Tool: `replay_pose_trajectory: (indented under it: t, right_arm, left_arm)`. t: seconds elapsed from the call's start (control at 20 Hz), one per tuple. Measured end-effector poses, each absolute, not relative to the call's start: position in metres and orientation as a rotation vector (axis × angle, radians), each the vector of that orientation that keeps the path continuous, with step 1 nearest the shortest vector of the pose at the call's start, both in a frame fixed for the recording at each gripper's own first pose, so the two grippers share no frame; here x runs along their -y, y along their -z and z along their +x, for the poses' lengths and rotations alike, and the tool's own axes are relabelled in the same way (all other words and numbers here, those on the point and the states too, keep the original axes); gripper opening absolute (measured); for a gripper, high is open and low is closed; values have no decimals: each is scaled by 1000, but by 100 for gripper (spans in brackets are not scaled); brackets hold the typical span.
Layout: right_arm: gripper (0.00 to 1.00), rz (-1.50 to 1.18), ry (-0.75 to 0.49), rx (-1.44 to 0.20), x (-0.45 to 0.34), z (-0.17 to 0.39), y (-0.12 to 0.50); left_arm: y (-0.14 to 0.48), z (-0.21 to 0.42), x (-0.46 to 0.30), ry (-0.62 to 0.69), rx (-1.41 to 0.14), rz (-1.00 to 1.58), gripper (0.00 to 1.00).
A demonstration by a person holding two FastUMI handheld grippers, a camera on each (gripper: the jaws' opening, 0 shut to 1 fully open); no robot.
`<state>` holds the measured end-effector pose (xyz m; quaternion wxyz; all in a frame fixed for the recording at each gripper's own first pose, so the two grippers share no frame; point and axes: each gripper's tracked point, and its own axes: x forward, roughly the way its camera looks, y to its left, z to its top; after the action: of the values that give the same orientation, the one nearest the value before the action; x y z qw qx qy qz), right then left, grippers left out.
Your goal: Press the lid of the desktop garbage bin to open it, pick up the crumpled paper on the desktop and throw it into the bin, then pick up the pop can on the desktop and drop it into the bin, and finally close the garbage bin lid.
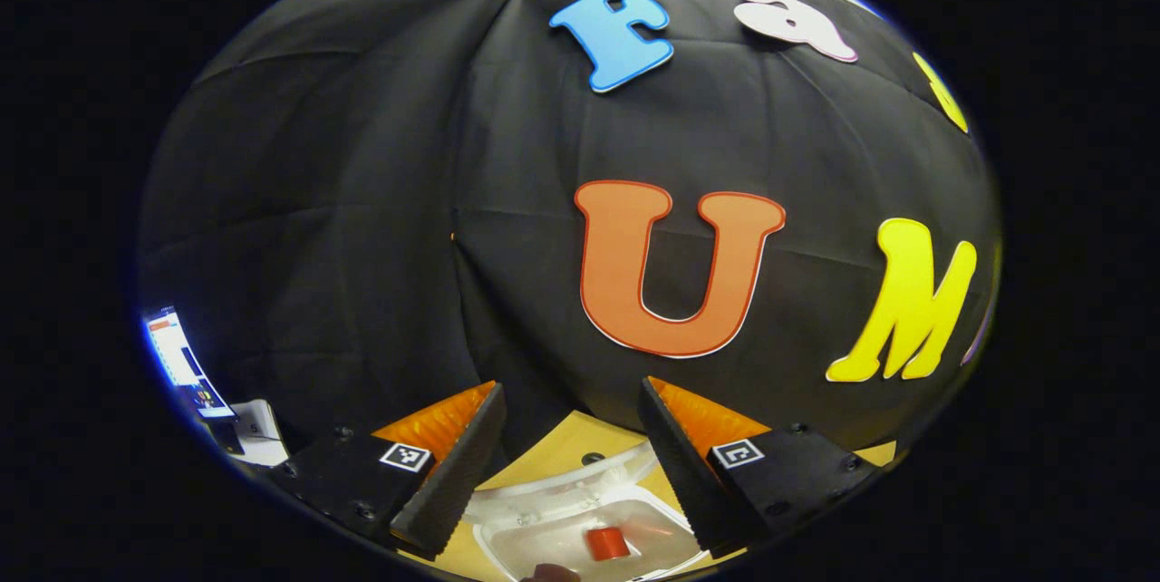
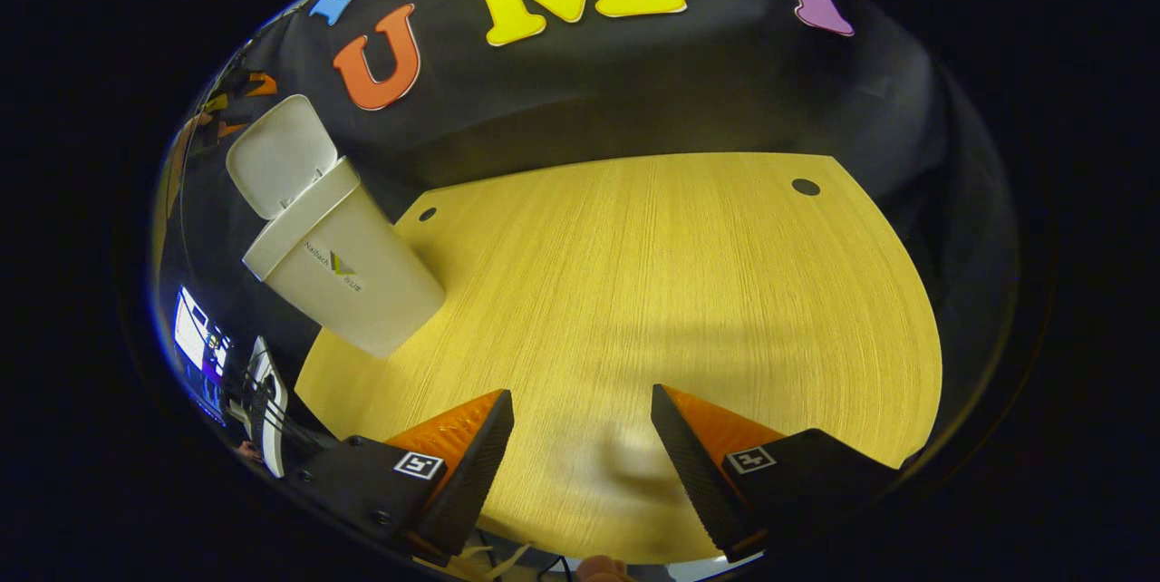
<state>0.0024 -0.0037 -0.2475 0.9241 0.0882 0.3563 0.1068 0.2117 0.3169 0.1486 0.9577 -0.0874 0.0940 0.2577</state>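
Now we lower our empty, wide-open left gripper (image 1: 571,464) onto the raised lid (image 2: 279,154) at 12 o'clock, closing the bin (image 2: 349,278) gently; the right gripper (image 2: 580,464) idles, also agape.

Wooden table (image 2: 689,292) under white bin (image 2: 349,278)

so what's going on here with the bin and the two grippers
A person holds two grippers over a light wooden table. The white plastic desktop bin stands with its flip lid up. The left gripper hovers open above the bin's mouth, where a red pop can lies inside. The right gripper is open, holding nothing, over bare tabletop.
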Motion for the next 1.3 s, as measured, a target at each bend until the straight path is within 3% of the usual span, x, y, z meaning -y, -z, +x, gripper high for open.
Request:
replay_pose_trajectory:
  t: [0.1, 0.3, 0.35, 0.4, 0.7, 0.75, 1.3]
  right_arm:
    - [96, 185, -198, -732, 14, 1, 248]
    - [93, 203, -177, -738, 23, -3, 250]
    - [96, 192, -178, -736, 23, -3, 250]
    - [93, 180, -184, -731, 22, -3, 249]
    - [96, 135, -247, -737, 12, -16, 255]
    - [93, 126, -254, -738, 13, -18, 256]
    - [96, 113, -319, -773, 35, -43, 277]
  left_arm:
    - [-137, 212, -319, -547, -226, -187, 96]
    - [-114, 217, -319, -554, -264, -262, 97]
    - [-114, 217, -317, -558, -251, -268, 97]
    - [-113, 215, -312, -558, -253, -271, 97]
    - [-103, 196, -274, -536, -244, -211, 97]
    - [-96, 189, -266, -541, -249, -216, 98]
    - [-1, 155, -201, -586, -331, -184, 98]
